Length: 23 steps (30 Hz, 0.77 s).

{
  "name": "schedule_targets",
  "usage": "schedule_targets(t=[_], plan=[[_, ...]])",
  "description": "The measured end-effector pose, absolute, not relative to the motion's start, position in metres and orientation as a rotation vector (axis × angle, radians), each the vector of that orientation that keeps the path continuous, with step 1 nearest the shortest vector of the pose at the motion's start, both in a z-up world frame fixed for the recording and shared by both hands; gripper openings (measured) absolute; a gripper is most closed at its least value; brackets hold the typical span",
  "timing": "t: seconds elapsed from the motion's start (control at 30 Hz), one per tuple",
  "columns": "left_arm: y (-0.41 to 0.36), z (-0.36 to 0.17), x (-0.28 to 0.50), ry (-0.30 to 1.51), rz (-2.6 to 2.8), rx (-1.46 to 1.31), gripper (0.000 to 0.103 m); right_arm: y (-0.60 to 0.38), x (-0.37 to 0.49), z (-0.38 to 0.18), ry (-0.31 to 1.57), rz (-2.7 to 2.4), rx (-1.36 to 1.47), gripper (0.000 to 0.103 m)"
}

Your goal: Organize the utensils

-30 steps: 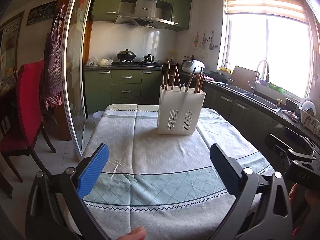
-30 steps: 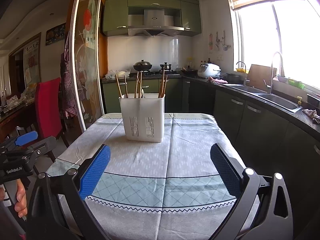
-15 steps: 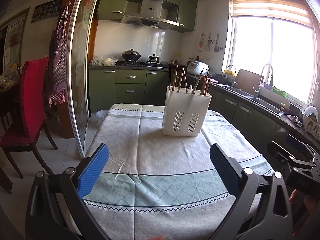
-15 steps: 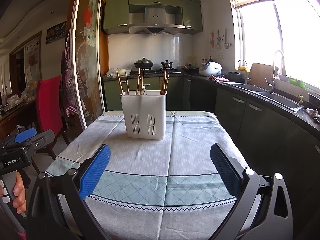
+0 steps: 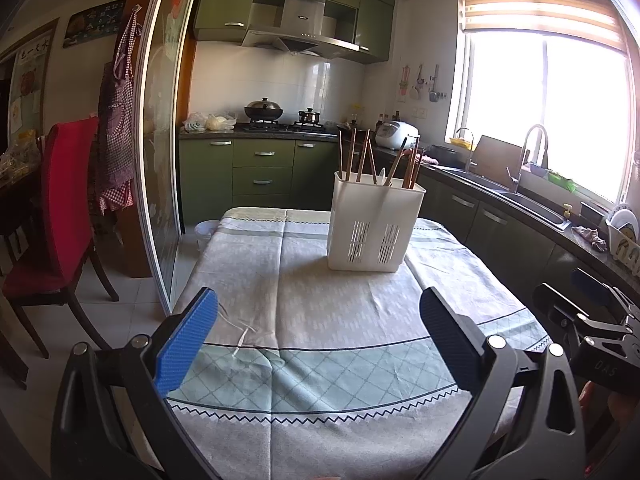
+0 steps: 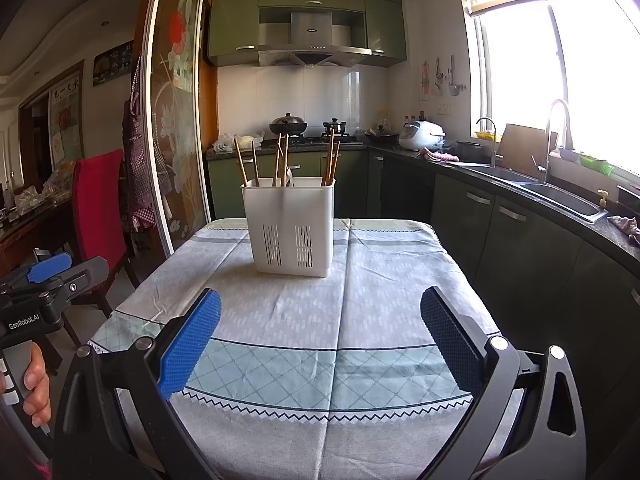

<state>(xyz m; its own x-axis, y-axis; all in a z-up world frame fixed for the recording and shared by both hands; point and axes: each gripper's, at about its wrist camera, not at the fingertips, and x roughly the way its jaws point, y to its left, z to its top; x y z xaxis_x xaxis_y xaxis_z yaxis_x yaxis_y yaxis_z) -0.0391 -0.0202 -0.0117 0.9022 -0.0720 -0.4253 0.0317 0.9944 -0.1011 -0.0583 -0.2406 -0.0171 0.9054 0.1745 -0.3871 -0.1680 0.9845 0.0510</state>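
A white slotted utensil holder (image 5: 375,227) stands upright at the far middle of the table, also in the right wrist view (image 6: 289,229). Several wooden chopsticks (image 5: 362,158) (image 6: 280,158) and a white spoon stick up out of it. My left gripper (image 5: 318,330) is open and empty, held over the near end of the table, well short of the holder. My right gripper (image 6: 320,330) is open and empty, likewise near the front edge. Each gripper shows at the edge of the other's view: the right one (image 5: 588,312) and the left one (image 6: 48,276).
The table wears a grey and pale green cloth (image 5: 304,320). A red chair (image 5: 60,208) and a glass sliding door (image 5: 160,152) stand to the left. The kitchen counter with sink (image 6: 560,196) runs along the right. Stove and cabinets are behind.
Both grippers have drifted slightly; the holder sits a little further right and lower in the left view. Both stay open and empty.
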Motion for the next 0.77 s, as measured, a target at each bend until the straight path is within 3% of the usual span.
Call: schedule_targets(t=[0.77], plan=[[-0.018,-0.014,-0.019,0.433,-0.057,-0.055,0.096,-0.244,-0.041,-0.027,0.43,0.167,0.008,0.098]])
